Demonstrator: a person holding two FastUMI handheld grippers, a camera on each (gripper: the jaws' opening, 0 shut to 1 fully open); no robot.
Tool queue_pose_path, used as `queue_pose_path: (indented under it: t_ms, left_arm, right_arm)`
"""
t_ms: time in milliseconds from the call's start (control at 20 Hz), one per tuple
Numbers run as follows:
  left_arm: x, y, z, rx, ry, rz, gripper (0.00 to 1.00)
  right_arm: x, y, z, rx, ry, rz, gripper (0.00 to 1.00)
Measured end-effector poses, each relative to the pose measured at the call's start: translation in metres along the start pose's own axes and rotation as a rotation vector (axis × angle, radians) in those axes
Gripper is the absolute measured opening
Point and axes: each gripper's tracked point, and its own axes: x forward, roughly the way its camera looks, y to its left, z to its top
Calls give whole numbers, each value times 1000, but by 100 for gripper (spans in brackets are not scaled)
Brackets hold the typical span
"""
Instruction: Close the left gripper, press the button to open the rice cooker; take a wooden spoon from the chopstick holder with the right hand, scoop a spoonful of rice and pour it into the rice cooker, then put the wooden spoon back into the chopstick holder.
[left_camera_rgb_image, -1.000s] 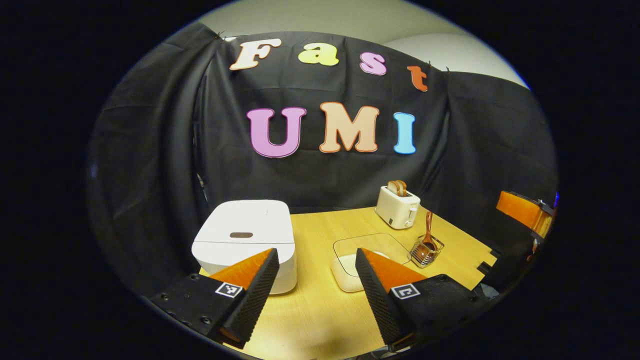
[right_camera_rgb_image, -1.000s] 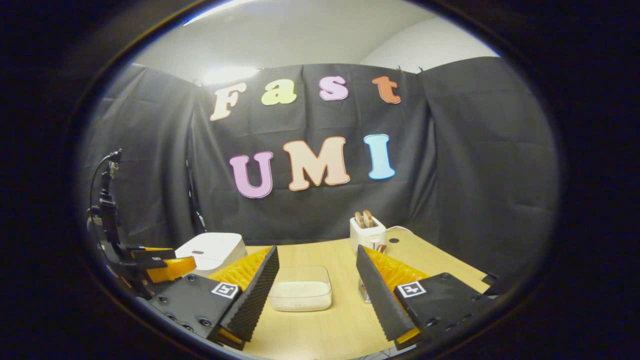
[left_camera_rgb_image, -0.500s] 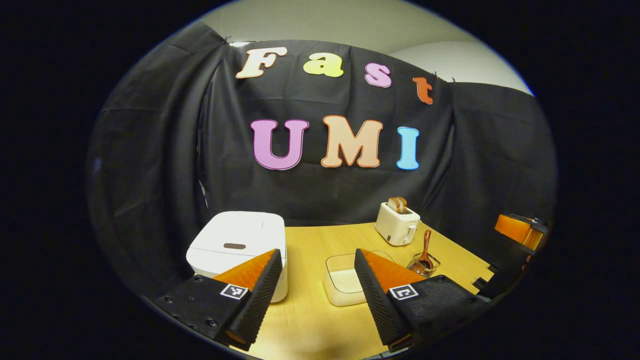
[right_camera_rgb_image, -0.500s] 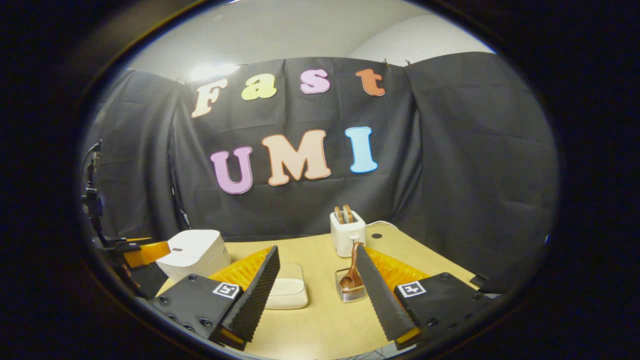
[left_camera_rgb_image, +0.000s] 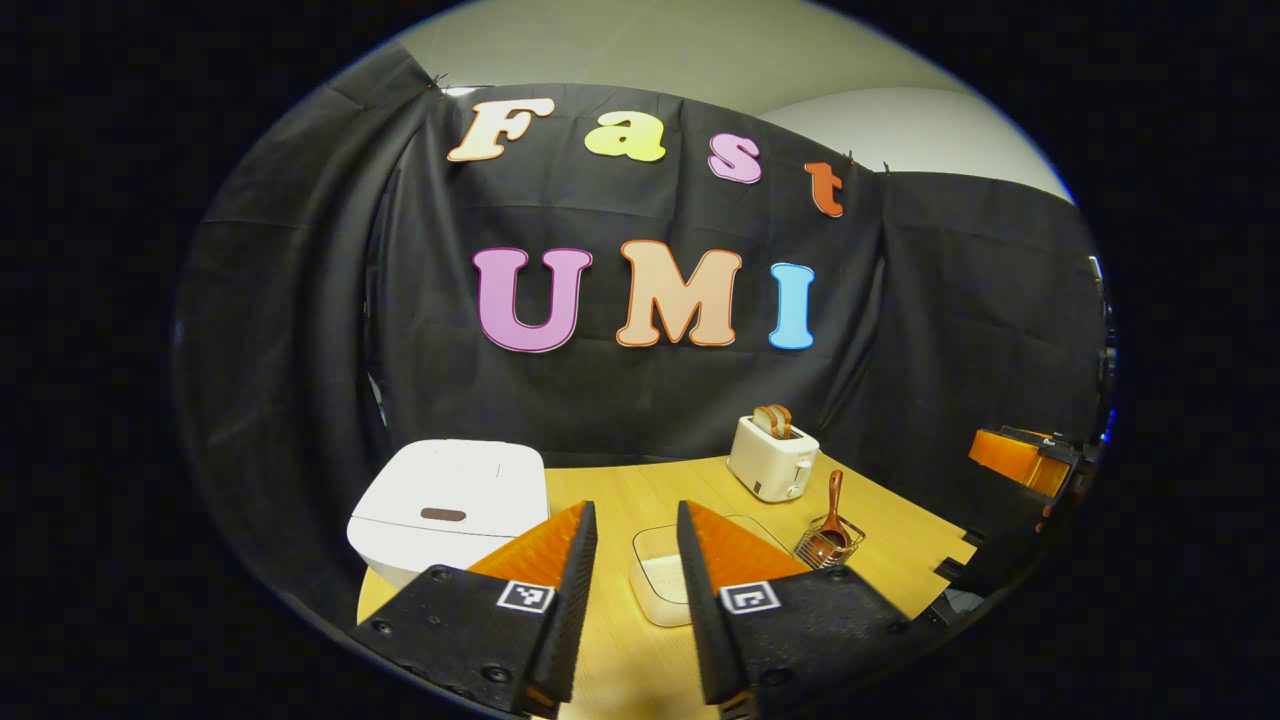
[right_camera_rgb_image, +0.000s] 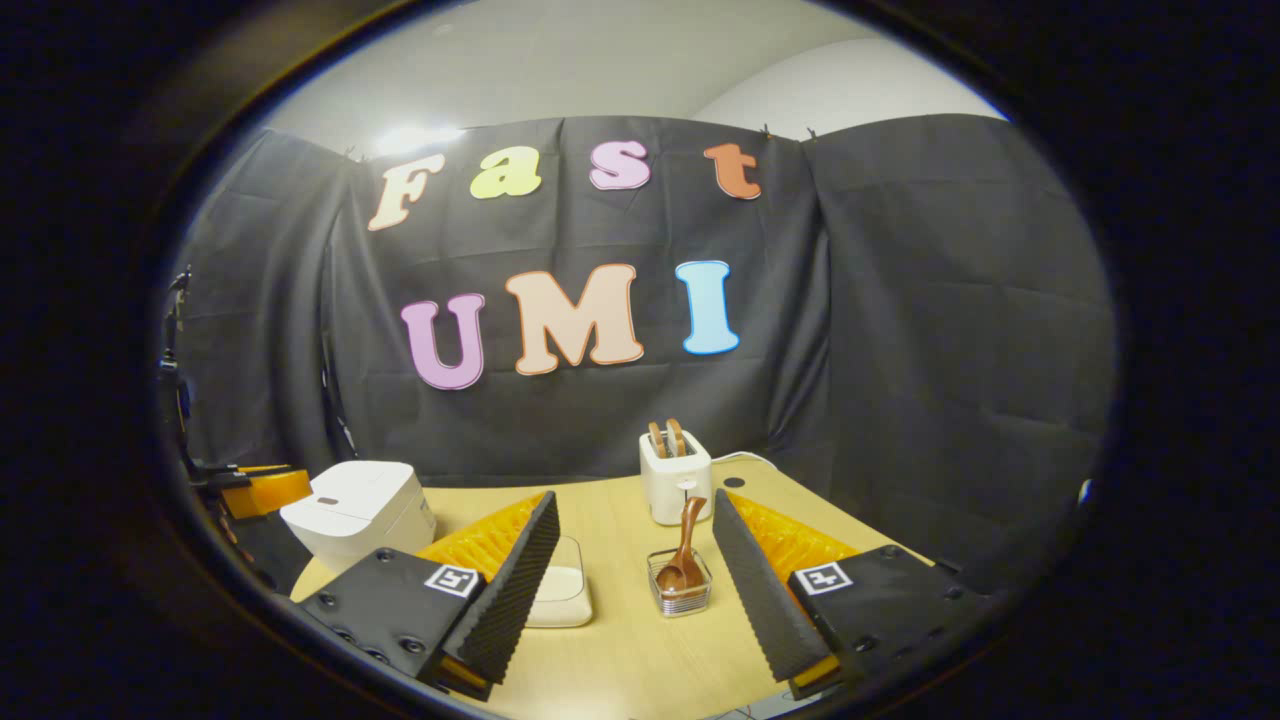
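The left gripper (left_camera_rgb_image: 632, 600), jaws narrowed but not yet touching, should finish closing before pressing the button (left_camera_rgb_image: 443, 514) on the rice cooker (left_camera_rgb_image: 450, 500) at the table's (left_camera_rgb_image: 610, 490) left edge.

Pretty dim booth overall, with light coming from overhead; there's a bright glare patch on the wall (right_camera_rgb_image: 415, 140) up and left of the right gripper (right_camera_rgb_image: 635, 570). Both views stay sharp in the middle, but bend heavily toward the edges.
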Motion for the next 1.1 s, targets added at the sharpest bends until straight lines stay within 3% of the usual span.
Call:
queue_pose_path:
  t_ms: [50,150,300,500,1100]
  left_arm:
    - [3,3,-2,-7,12,8,43]
    - [5,17,-7,-26,34,49,13]
    - [8,43,-16,-55,59,119,0]
    - [16,76,-33,-87,89,153,0]
    - [79,188,-69,-21,139,256,0]
  right_arm:
    - [1,2,0,-2,-4,2,98]
    - [2,5,0,-9,-6,5,98]
    - [4,10,-2,-17,-6,12,98]
    - [7,10,-8,-15,14,6,97]
    - [8,17,-21,-50,74,-67,96]
